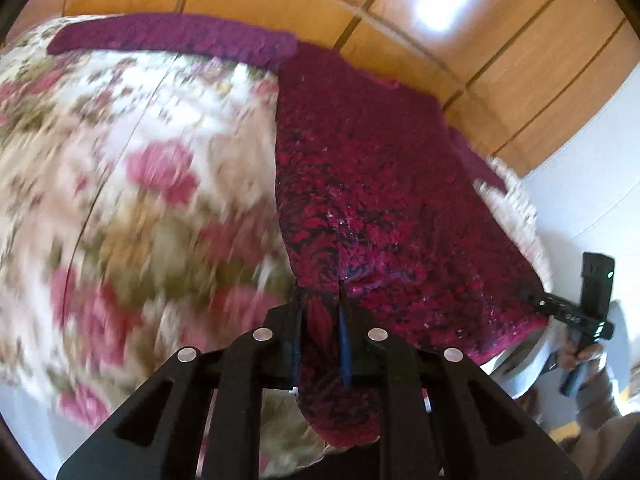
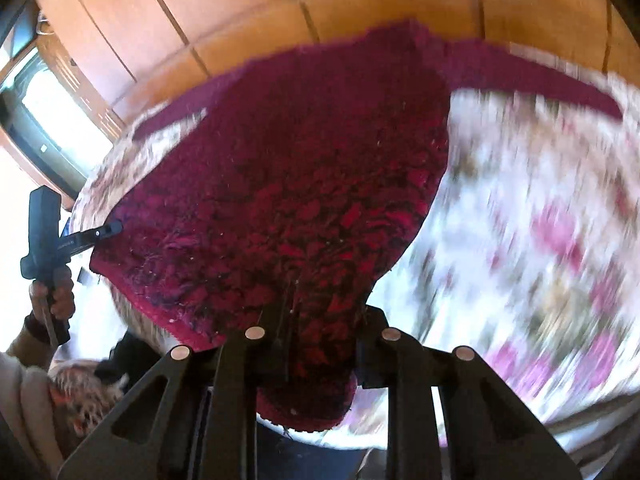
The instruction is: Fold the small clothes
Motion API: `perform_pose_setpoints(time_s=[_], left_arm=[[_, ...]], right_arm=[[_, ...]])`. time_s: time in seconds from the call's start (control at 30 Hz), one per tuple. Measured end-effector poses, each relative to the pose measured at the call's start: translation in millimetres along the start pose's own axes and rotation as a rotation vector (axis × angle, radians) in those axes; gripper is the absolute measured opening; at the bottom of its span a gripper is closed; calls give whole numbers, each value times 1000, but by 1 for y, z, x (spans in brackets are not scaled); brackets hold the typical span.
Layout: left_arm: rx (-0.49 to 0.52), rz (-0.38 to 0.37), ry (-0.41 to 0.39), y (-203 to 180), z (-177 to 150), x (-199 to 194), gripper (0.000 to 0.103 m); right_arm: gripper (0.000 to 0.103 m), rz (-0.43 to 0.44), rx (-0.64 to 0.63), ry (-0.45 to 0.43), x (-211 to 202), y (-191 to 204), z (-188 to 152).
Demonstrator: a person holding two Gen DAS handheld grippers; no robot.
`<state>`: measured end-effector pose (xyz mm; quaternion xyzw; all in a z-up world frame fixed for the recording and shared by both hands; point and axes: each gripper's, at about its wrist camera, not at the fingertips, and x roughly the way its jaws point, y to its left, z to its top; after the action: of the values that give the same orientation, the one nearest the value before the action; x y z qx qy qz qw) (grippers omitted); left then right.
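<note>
Wood-panel wardrobe (image 1: 420, 20) fills the bkgd in both views, w/ a bright glare patch on it in the left wrist view. Below it a floral bedspread (image 1: 140, 168), cream w/ pink roses, covers the bed; pattern is motion-blurred in both views.

Dark red fuzzy sweater (image 1: 380, 184) lies spread over the bedspread's far side, collar end toward the wardrobe. One sleeve (image 1: 172, 34) stretches flat along the bedspread's far edge; the other sleeve shows only partly, near the bed's edge. Hem end is lifted off the bed and held at two corners.

Left hand-held gripper (image 1: 320, 344) is pinching one hem corner: fingers (image 1: 344, 344) pressed close w/ bunched knit between them, and a fold of sweater hanging below. Right hand-held gripper (image 2: 320, 344) grips the other hem corner; fabric is bunched between and drapes over its fingers, so the finger gap itself is hidden.

In the right wrist view the person's left hand (image 2: 56, 300) wraps the left unit's handle at frame left; a window (image 2: 60, 120) shows behind it.
</note>
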<state>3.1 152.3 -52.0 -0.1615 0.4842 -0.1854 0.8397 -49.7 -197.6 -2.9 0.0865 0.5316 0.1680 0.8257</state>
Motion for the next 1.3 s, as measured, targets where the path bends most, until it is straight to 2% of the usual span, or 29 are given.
perform_pose_setpoints(time_s=[0.07,0.1,0.17,0.23,0.27,0.3,0.37,0.4,0.43,0.53,0.6,0.83,1.0,1.03,1.07,1.1,1.13,1.2,1.3], left_arm=[[-15,0,19,5,-10,0,15],[-11,-1,19,3,-11,-2,20],[-2,23,-3,-4,-5,-8,22],[34,37,-54,-12,8,-18,22],[43,42,-79,-13,12,-22,26],[54,38,-104,-17,21,-23,45],[55,35,-168,-25,35,-23,63],[58,27,-186,-31,45,-17,63],[73,14,-181,-38,53,-10,63],[114,32,-177,-61,73,21,63],[108,15,-147,-71,82,44,63],[86,65,-54,-74,91,96,63],[90,79,-42,-70,88,101,64],[93,83,-42,-70,87,101,64],[97,87,-42,-70,87,102,65],[102,96,-42,-72,87,104,65],[105,101,-42,-74,87,105,65],[106,102,-42,-74,86,105,65],[95,93,-47,-73,87,102,65]], right_arm=[[22,1,40,23,7,-4,-12],[25,4,67,23,7,-9,-12],[34,26,118,-8,-4,-18,-6],[51,9,163,-85,-17,-35,10],[67,6,195,-119,-20,-43,17],[72,2,239,-162,-23,-55,25],[73,-5,345,-230,-22,-88,49],[73,-23,414,-259,-18,-111,63],[73,-35,462,-278,-14,-126,72],[59,-18,652,-331,0,-188,103],[56,-62,753,-367,5,-229,128],[56,-72,983,-483,20,-321,179],[62,-119,1010,-519,20,-351,214],[59,-145,999,-520,20,-353,220],[38,-189,979,-507,18,-353,226],[25,-211,962,-497,17,-354,228],[18,-238,930,-499,10,-350,230],[15,-325,856,-527,-2,-336,224],[14,-512,820,-549,-28,-313,194]])
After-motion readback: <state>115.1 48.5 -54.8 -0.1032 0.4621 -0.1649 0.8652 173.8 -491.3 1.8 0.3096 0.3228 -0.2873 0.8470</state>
